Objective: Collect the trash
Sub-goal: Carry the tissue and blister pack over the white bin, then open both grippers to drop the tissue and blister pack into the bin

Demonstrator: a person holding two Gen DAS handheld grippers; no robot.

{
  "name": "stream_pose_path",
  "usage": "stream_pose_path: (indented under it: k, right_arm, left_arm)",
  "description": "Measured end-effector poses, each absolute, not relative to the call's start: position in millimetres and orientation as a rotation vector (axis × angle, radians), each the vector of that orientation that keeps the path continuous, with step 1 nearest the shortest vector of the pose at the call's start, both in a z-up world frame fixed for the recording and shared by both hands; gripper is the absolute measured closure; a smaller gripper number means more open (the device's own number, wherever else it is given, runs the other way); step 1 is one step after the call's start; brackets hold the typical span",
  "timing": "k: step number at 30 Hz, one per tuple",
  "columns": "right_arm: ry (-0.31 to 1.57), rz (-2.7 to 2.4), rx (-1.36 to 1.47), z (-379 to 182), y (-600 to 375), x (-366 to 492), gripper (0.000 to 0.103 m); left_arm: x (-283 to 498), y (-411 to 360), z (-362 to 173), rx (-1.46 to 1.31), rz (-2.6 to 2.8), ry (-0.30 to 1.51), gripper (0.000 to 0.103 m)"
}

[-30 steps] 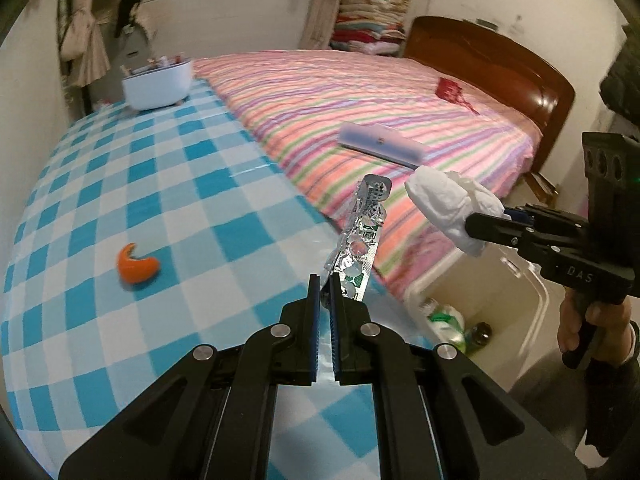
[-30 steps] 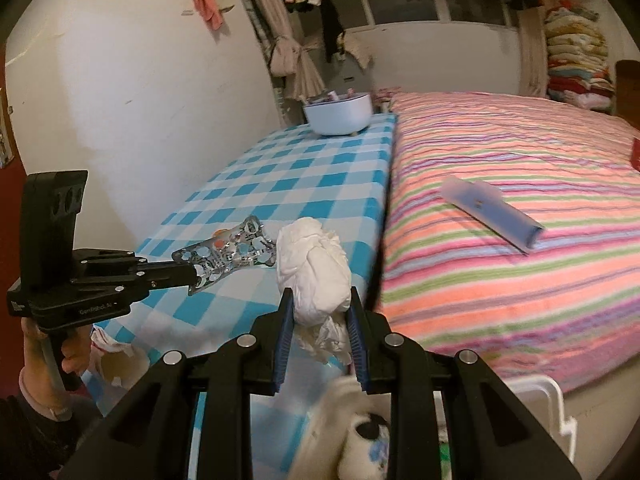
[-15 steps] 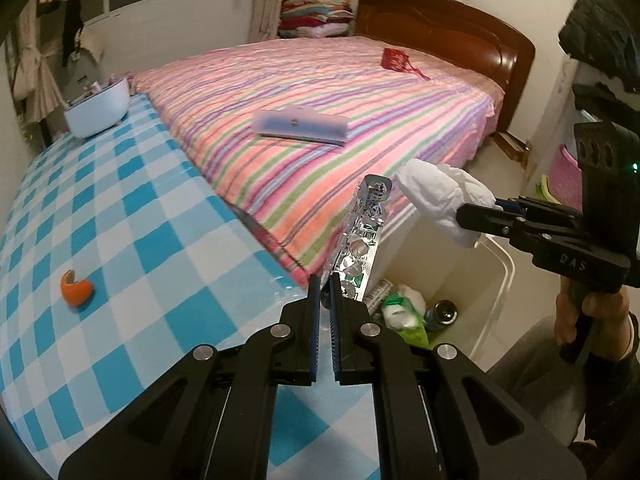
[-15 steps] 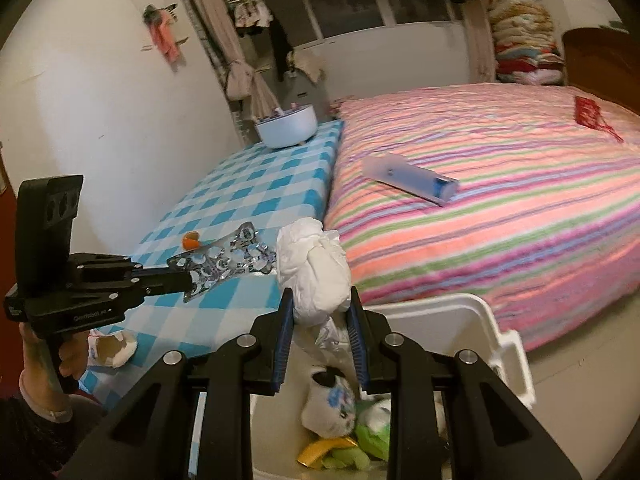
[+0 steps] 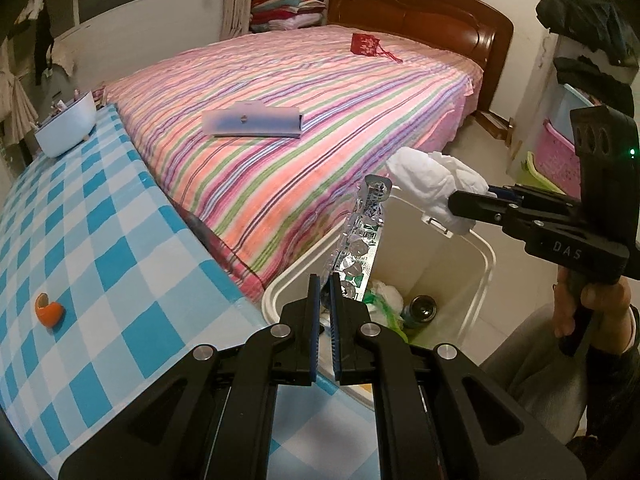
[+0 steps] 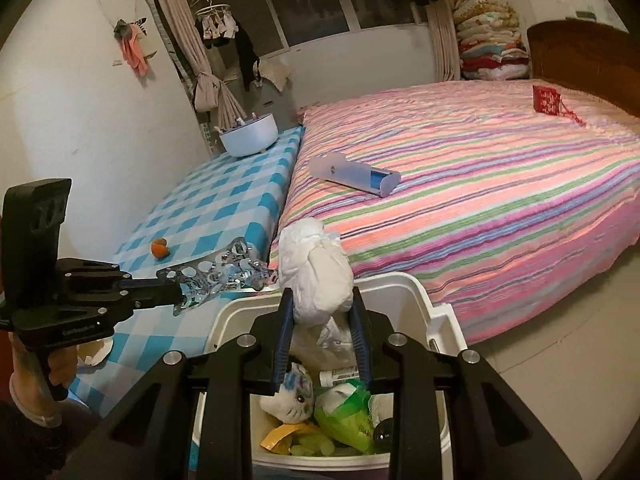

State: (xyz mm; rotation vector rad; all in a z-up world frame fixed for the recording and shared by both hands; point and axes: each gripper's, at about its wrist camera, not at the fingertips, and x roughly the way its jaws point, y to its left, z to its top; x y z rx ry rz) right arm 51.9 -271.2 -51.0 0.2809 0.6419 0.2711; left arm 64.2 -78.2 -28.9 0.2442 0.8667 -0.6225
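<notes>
A: What is held by each claw?

B: A silver foil blister strip [image 5: 362,232] is pinched at its lower end by the left claw [image 5: 325,300], whose jaws are pressed fully together on it. The strip is stood up over the near rim of the white bin [image 5: 478,256]. A crumpled white tissue wad [image 6: 316,276] is seen between the pads of the right claw [image 6: 322,320]; the jaws are set narrowly apart and are opening, yet the wad is still touched on both sides.

A: Where is the wad in relation to the bin?

B: It is held above the bin's open top. Inside, a plush toy [image 6: 290,396], green wrapping [image 6: 344,412] and a small bottle [image 6: 338,376] are lying.

A: Can any writing be read?

B: "DAS" is printed on the right claw's body [image 5: 566,254]. A label on the left claw's body in the right view is blurred, so perhaps a brand, but it cannot be read.

A: What else is left out?

B: An orange peel [image 5: 49,310] is lying on the blue checked table [image 5: 120,264], well apart from the bin. A white bowl [image 5: 66,130] is stood at the table's far end. A pale blue case [image 5: 252,124] and a red pouch [image 5: 366,45] are lying on the striped bed [image 5: 320,92].
</notes>
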Motion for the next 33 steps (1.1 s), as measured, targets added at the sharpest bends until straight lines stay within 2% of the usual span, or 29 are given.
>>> stream_pose_path:
  k: [4, 5, 7, 9, 28, 30, 31, 32, 33]
  right_arm:
    - [0.645, 0.268, 0.29, -52.2, -274.9, 52.9, 0.075]
    - [0.642, 0.27, 0.294, -52.4, -275.9, 51.9, 0.072]
    - [0.635, 0.264, 0.304, -51.9, -277.7, 52.3, 0.057]
    - [0.625, 0.267, 0.309, -50.9, -278.2, 50.5, 0.051]
    - [0.554, 0.281, 0.399, -44.0, -290.6, 47.6, 0.05]
    - [0.553, 0.285, 0.415, -44.3, -292.3, 48.6, 0.05]
    - [0.552, 0.285, 0.423, -44.9, -293.9, 48.5, 0.05]
    - [0.55, 0.288, 0.433, -45.5, -295.7, 48.6, 0.05]
    - [0.55, 0.29, 0.44, -45.8, -296.8, 48.9, 0.05]
  left_arm:
    - [64.3, -80.6, -31.5, 0.251, -0.625, 0.871, 0.098]
    - [64.3, -80.8, -32.0, 0.254, -0.624, 0.872, 0.098]
    - [64.2, -80.6, -32.2, 0.254, -0.624, 0.874, 0.098]
    - [64.6, -80.3, -32.6, 0.254, -0.621, 0.875, 0.098]
    - [62.9, -100.0, -37.7, 0.261, -0.648, 0.886, 0.096]
    - [60.0, -103.5, -36.7, 0.266, -0.655, 0.881, 0.087]
    - [58.4, -104.5, -35.9, 0.272, -0.655, 0.876, 0.07]
    - [56.6, -105.2, -34.5, 0.278, -0.65, 0.866, 0.042]
    - [55.3, -105.3, -32.6, 0.284, -0.64, 0.85, 0.031]
